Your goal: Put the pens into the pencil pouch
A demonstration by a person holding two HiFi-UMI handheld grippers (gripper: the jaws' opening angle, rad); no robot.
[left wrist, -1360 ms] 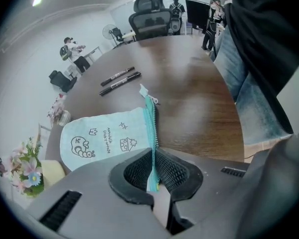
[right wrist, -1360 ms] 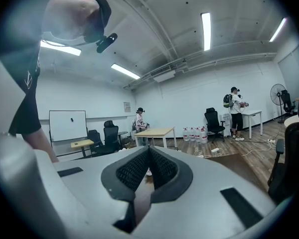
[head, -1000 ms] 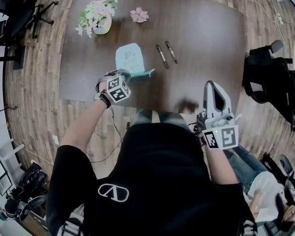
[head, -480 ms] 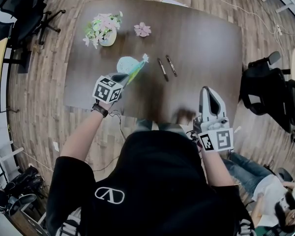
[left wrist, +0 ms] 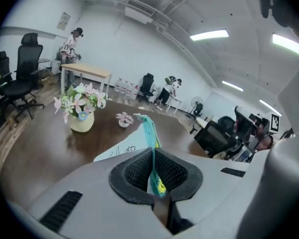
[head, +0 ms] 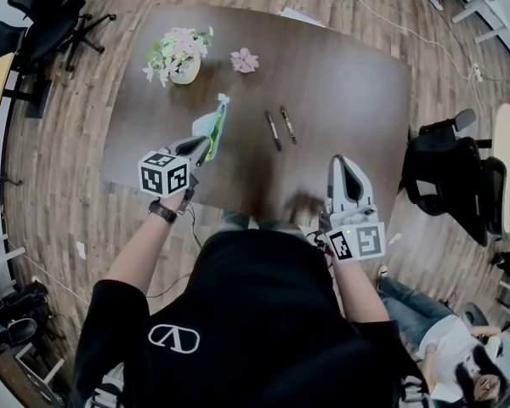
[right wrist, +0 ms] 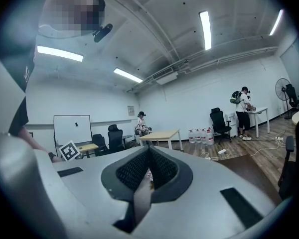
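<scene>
The left tool is closed on the near edge of the pencil pouch. The pads pinch the teal zipper seam, and the pouch stands on its edge in front of the jaws. Whether its far end touches the surface cannot be told. The right tool waits at the near edge of the surface with its jaws together and nothing between them.

The pouch looks light and soft, thin fabric which bends and hangs, so it probably will not keep its mouth open alone. A grip beside the zipper seems the best place.

A little farther, to the right of the pouch, the two pens lie side by side, apart from it. They look thin, stiff and smooth and may roll, so they should be taken at the middle of the barrel.

At the far side stand a vase of flowers and a pink flower.
</scene>
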